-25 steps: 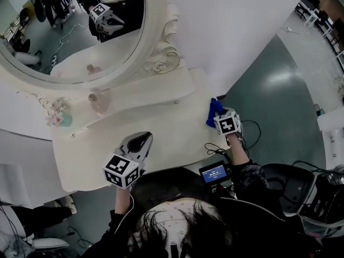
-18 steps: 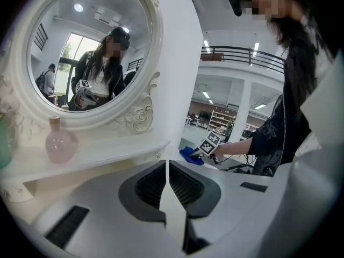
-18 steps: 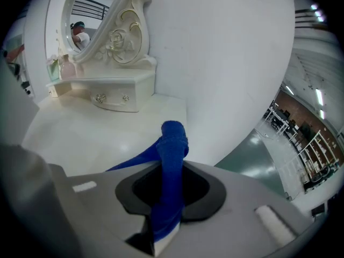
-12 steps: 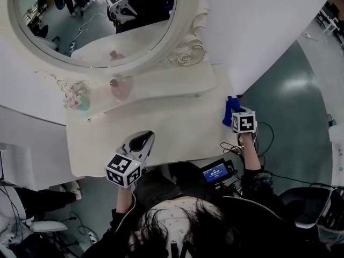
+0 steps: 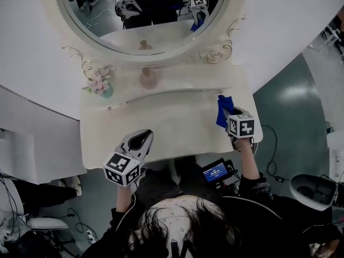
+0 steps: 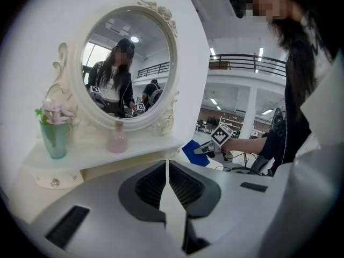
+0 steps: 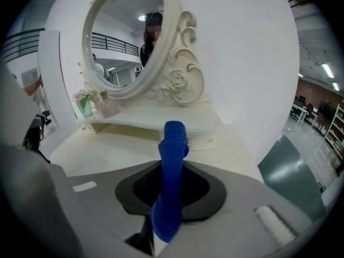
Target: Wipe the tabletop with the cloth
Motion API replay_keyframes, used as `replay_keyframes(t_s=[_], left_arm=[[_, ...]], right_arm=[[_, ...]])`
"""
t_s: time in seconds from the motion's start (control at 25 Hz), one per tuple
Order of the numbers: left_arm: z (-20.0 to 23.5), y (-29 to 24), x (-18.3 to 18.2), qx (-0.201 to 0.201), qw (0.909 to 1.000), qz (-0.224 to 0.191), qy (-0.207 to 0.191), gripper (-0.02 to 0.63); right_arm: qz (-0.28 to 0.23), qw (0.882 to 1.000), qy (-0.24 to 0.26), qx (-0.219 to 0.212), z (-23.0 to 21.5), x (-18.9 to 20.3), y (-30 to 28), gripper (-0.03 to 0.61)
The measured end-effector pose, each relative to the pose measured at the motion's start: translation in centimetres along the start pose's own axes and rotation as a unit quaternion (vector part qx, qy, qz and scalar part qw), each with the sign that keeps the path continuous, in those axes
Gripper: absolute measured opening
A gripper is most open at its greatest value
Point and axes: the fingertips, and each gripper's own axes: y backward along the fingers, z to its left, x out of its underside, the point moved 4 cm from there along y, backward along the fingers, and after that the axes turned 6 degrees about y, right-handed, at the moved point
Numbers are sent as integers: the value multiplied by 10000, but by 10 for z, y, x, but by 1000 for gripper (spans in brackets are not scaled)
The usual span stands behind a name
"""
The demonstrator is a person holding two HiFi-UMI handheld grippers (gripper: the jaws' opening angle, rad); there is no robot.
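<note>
Blue cloth (image 7: 173, 144) sits clamped between the jaws of the right gripper (image 5: 232, 120). It bunches into a narrow roll that pokes out past the jaw tips toward 12 o'clock in the right gripper view. In the head view this gripper is at about 3 o'clock on the white tabletop (image 5: 166, 128), near its right end. The cloth lies over the surface just beside the right end of the raised shelf (image 5: 177, 85). Whether the cloth touches the tabletop cannot be told.

The left gripper (image 6: 167, 184) has its 2 jaws drawn together with only a thin slit between the ribbed pads, and nothing is between them. In the head view it hangs at about 7 o'clock of the tabletop, at the near edge, and points toward 1 o'clock. It is well apart from the right gripper.

On the shelf, a pink bottle (image 5: 149, 78) stands at 12 o'clock, below the middle of the oval mirror (image 5: 145, 9). A green vase of pale flowers (image 5: 102, 85) stands at about 10 o'clock, near the shelf's left end. The mirror's carved white frame (image 5: 217, 52) rises behind them. At 5 o'clock, under the table's near edge, there is a small device with a lit blue screen (image 5: 215, 172). Grey-green floor (image 5: 290, 101) lies at 3 o'clock, beyond the table.
</note>
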Motion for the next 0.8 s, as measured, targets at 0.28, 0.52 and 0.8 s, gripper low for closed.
replay_keyframes(t_s=[0.28, 0.52, 0.8], left_arm=[[58, 94, 20, -256, 9993, -197, 181, -3], [106, 175, 46, -635, 9966, -343, 402, -3], [140, 259, 73, -1104, 9902, -547, 653, -3]], right_arm=[[-116, 9972, 412, -614, 146, -31, -7, 80], [-138, 9865, 932, -1338, 290, -53, -28, 80], [-172, 9584, 1656, -2319, 462, -73, -52, 80]])
